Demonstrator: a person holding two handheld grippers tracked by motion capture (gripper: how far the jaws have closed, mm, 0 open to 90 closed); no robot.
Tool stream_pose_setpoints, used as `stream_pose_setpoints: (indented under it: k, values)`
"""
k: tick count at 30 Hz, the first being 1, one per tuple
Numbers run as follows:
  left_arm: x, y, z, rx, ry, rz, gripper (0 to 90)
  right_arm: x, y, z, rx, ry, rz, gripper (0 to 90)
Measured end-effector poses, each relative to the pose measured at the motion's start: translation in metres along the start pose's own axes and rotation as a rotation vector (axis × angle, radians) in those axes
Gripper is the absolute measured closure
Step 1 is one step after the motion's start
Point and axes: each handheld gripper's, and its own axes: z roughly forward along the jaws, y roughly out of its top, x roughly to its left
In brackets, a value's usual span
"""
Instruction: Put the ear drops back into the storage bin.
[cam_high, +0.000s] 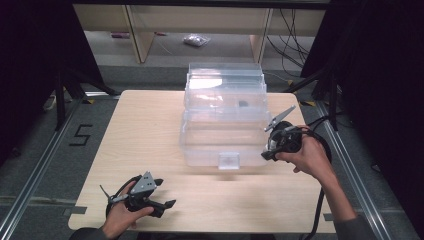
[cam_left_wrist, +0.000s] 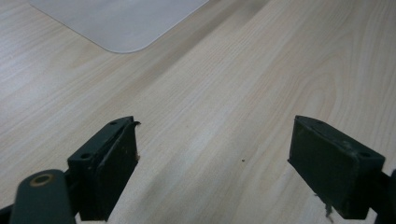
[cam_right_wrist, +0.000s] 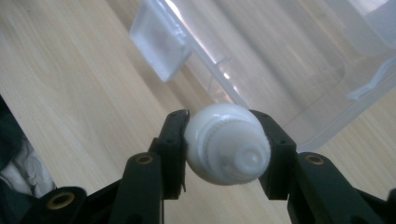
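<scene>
Right tool (cam_right_wrist: 226, 144) grips white bottle (cam_right_wrist: 227, 143) beside bin rim (cam_right_wrist: 219, 84).

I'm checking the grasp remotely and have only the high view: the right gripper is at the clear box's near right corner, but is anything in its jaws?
Observer: Yes. The right gripper is clamped on a white bottle, a pad on each side.
Operator: Which way does the bottle point?
Observer: Its capped end faces the gripper's camera.
Operator: And the left gripper?
Observer: The left gripper has its jaws wide apart over bare table, with nothing between them.
</scene>
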Motion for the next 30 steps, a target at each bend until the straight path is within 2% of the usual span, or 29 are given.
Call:
stream_pose_setpoints:
  k: [11, 18, 19, 30]
  values:
    - [0.000, 0.000, 0.000, 0.000, -0.003, -0.001, 14.9, -0.021, 0.025, 0.012, 0.036, -0.004, 0.036, 60.0]
    - [0.000, 0.000, 0.001, -0.010, -0.003, -0.003, 14.9, -0.038, 0.033, 0.028, 0.048, -0.002, 0.079, 60.0]
    - [0.000, 0.000, 0.001, -0.009, -0.003, -0.001, 14.9, -0.044, 0.035, 0.033, 0.051, -0.006, 0.083, 60.0]
    - [0.000, 0.000, 0.000, -0.001, -0.007, -0.008, 14.9, -0.062, 0.041, 0.063, 0.094, 0.001, 0.128, 60.0]
